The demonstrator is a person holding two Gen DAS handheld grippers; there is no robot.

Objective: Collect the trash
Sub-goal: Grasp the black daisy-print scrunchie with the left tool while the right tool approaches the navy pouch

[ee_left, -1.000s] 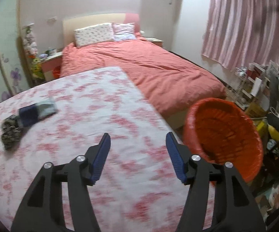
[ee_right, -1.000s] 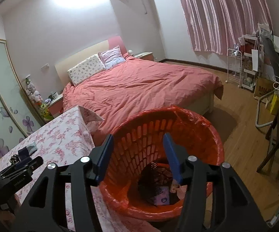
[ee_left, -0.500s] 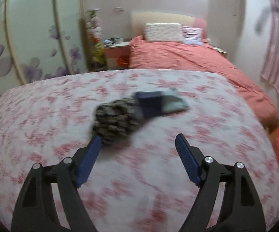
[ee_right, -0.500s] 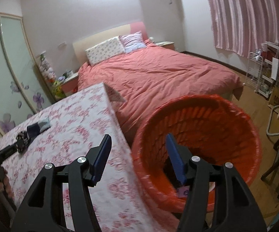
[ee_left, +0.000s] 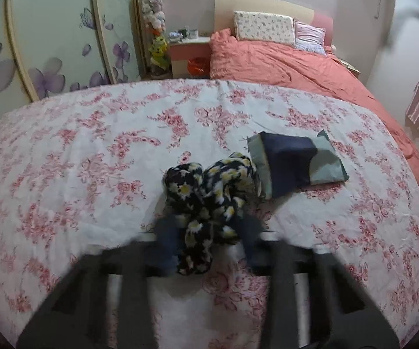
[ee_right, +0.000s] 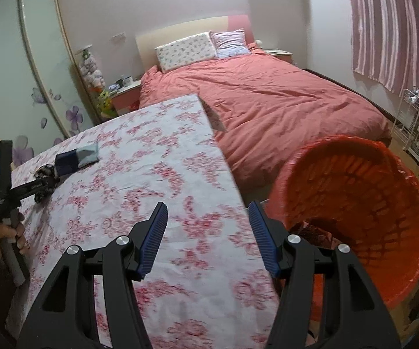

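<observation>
Left gripper [ee_left: 208, 238] low centre of the left view, blurred, jaws closing around the daisy-print cloth wad [ee_left: 209, 197] mid-table; whether the pads press it yet, cannot tell; a blue-grey pouch [ee_left: 293, 164] touches the wad's upper right. Right gripper [ee_right: 208, 237] spread and empty over the table's [ee_right: 151, 157] right edge, orange basket [ee_right: 383, 203] just past it, lower right. Bare floral cloth left of the wad.

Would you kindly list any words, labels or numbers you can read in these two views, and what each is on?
None can be read.
Left gripper side arm: a pale printed mark, too small and blurred to read.
Blue-grey packet: no print visible.
Orange basket: no label visible.
</observation>
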